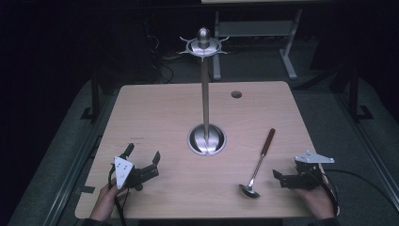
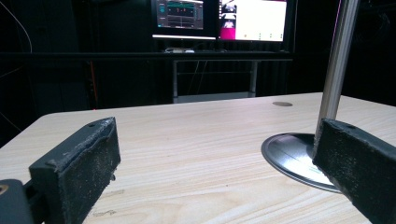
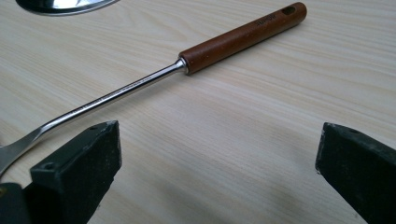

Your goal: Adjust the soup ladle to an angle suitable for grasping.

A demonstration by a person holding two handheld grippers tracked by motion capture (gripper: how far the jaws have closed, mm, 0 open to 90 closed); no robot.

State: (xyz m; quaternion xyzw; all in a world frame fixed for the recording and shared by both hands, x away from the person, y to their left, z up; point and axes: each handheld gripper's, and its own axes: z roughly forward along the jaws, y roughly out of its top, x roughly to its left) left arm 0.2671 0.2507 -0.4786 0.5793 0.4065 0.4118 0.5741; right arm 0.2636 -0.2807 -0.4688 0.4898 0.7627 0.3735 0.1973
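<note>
A steel utensil stand [image 1: 205, 94] rises from a round base [image 1: 207, 139] at the table's centre, with bare hooks around its top. A ladle [image 1: 261, 156] with a brown wooden handle lies flat to the right of the base, bowl toward the front edge. My right gripper [image 1: 287, 172] rests near the front right, pointing left at the ladle, open with nothing between its jaws. In the right gripper view the ladle [image 3: 243, 37] lies just beyond the open gripper [image 3: 219, 154]. My left gripper [image 1: 142, 154] sits front left, open and empty; its view shows the stand [image 2: 337, 65] ahead on the right.
The wooden table [image 1: 155, 108] has a small round cable hole [image 1: 236, 94] near its far edge. Lit monitors [image 2: 219, 18] and a metal desk frame [image 2: 212, 77] stand behind the table in the dark room. A cable [image 1: 362, 181] trails off right from my right gripper.
</note>
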